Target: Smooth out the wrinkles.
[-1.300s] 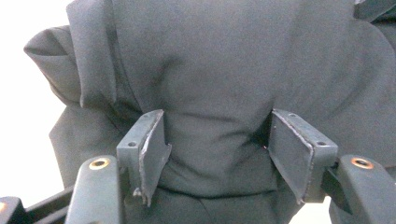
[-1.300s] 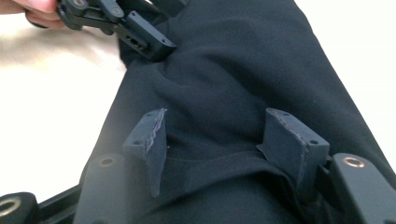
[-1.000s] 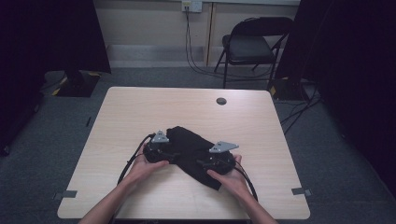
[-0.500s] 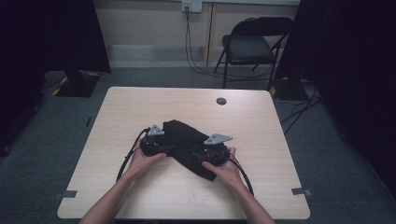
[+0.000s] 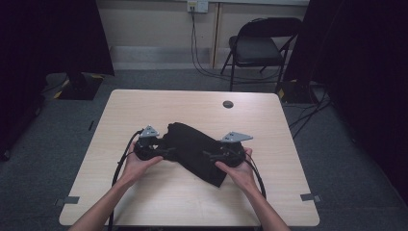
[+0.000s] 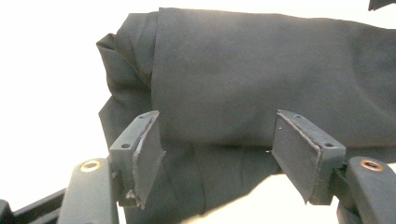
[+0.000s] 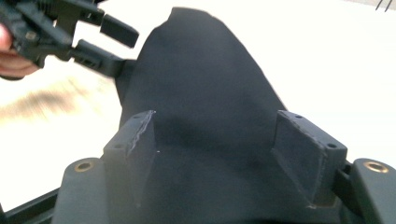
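A: Two hand-held black two-jaw grippers flank one folded black cloth garment (image 5: 195, 150) in the high view. The left gripper (image 5: 166, 152) sits at its left edge, the right gripper (image 5: 210, 156) over its right half.

B: Holding it?

A: I judge not. Both sets of jaws have just been opening, so the cloth lies loose, slanting across the middle of the pale wooden table (image 5: 269, 125), probably set down after a fold.

B: And around the table?

A: Grey carpet, a dark folding chair (image 5: 262, 45) behind, cables running to a wall socket (image 5: 197, 6), black curtains on both sides.

B: The left gripper view?

A: The left gripper (image 6: 217, 140) has its jaws spread wide, pads clear of the fabric; the garment's folded edge (image 6: 261, 79) lies just beyond and below them.

B: The right gripper view?

A: Same story: the right gripper (image 7: 215, 140) stands open above the garment (image 7: 205, 93), nothing pinched. The left gripper (image 7: 93, 32), also parted, shows farther off at the cloth's far edge.
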A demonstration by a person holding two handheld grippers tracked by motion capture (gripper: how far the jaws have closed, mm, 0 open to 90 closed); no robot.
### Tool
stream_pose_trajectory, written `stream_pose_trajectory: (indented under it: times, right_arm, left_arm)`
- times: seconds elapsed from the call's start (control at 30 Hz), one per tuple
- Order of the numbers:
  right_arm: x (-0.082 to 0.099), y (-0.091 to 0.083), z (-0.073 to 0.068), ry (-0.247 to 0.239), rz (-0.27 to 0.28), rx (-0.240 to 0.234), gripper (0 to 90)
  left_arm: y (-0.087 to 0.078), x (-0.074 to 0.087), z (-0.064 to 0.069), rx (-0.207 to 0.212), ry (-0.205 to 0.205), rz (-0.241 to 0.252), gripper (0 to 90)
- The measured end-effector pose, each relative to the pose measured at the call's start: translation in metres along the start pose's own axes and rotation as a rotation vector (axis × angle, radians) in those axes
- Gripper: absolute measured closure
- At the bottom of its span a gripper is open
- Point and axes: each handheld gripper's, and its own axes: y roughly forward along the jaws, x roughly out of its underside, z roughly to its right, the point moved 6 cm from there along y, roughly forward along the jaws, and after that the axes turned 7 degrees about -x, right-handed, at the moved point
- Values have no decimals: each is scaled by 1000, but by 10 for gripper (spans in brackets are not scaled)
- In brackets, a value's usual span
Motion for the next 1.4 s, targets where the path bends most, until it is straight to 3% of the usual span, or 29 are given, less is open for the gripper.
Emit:
stream_pose_trajectory:
  times: [0.1,0.23,0.3,0.37,0.5,0.6,0.7,0.83,0.87,0.93,1.07,1.17,1.27,1.33,1.4]
  right_arm:
    - [-5,-15,2,9,19,12,282]
    - [-8,-39,6,26,41,35,275]
    - [-7,-53,9,30,51,59,270]
    - [-6,-64,11,34,56,73,268]
    - [9,-86,14,66,87,114,272]
    - [27,-99,19,105,72,134,258]
    - [41,-112,27,133,66,170,253]
    - [61,-127,42,146,49,263,252]
    - [67,-129,46,177,55,265,248]
    - [79,-131,54,197,20,285,238]
    - [101,-136,76,228,-61,357,228]
    - [116,-138,87,276,-125,387,213]
    - [126,-136,94,297,-166,413,208]
    - [131,-133,97,305,-194,424,205]
    - [133,-130,97,302,-199,433,196]
  left_arm:
    - [-14,1,-1,9,16,-2,312]
    - [-36,2,-7,-23,26,7,311]
    - [-45,7,-9,-40,33,-8,311]
    - [-52,17,-8,-23,48,-42,303]
    - [-66,34,-10,-33,15,-52,302]
    - [-75,45,-14,-50,35,-91,291]
    - [-84,54,-23,-89,17,-101,288]
    - [-93,66,-39,-132,-8,-96,287]
    - [-94,70,-44,-142,-22,-94,288]
    - [-94,77,-53,-172,-55,-104,287]
    - [-90,90,-63,-193,-63,-158,279]
    - [-86,98,-67,-231,-36,-190,277]
    - [-81,104,-68,-243,-38,-216,270]
    - [-78,105,-68,-247,-44,-192,209]
    - [-77,105,-69,-244,-38,-170,204]
